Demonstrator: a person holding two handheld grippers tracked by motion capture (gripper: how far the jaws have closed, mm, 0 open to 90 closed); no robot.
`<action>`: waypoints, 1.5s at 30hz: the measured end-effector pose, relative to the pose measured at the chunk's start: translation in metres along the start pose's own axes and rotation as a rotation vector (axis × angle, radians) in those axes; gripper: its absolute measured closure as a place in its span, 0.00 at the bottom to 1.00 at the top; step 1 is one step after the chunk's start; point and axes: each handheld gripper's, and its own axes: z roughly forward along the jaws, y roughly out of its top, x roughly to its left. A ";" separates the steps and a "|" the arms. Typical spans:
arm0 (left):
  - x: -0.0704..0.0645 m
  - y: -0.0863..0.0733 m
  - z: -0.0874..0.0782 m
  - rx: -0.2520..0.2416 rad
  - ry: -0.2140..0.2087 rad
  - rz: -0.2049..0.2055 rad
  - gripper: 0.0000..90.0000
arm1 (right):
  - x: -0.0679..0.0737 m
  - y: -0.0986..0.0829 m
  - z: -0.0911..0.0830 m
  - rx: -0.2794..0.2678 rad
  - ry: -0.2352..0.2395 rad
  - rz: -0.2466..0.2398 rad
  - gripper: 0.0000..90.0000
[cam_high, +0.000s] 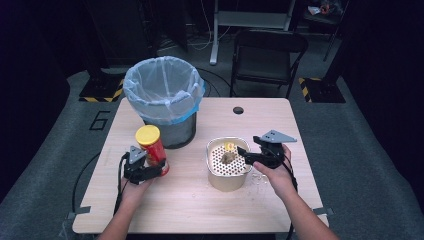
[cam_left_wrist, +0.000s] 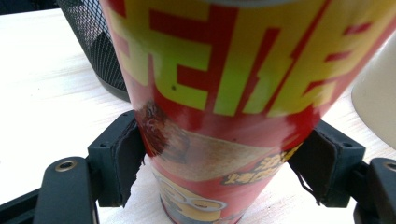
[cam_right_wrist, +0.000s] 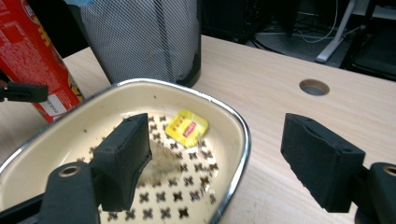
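On the near left of the table (cam_high: 280, 120), the left gripper (cam_high: 145, 171) has its jaws clamped on the lower body of an upright red and yellow snack can (cam_high: 152, 147), which stands on the wood just in front of the lined mesh waste bin (cam_high: 165, 102). To its right sits a cream perforated strainer basket (cam_high: 213, 170) holding a yellow tea-bag packet (cam_right_wrist: 187, 128) toward its far side and a brownish lump (cam_high: 228, 158) near the middle. The right gripper (cam_high: 250, 156) hovers at the basket's right rim, its jaws spread wide apart with one pad over the basket and the other outside it, gripping nothing.
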 end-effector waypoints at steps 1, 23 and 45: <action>0.000 0.000 0.000 0.000 -0.001 0.003 0.26 | -0.001 -0.004 -0.001 0.004 -0.009 -0.002 0.27; -0.006 0.011 -0.027 -0.021 -0.035 0.014 0.27 | -0.003 -0.024 -0.009 -0.024 -0.053 0.003 0.29; -0.013 0.095 -0.092 -0.029 -0.094 0.040 0.27 | 0.007 -0.007 -0.011 -0.023 -0.020 -0.011 0.29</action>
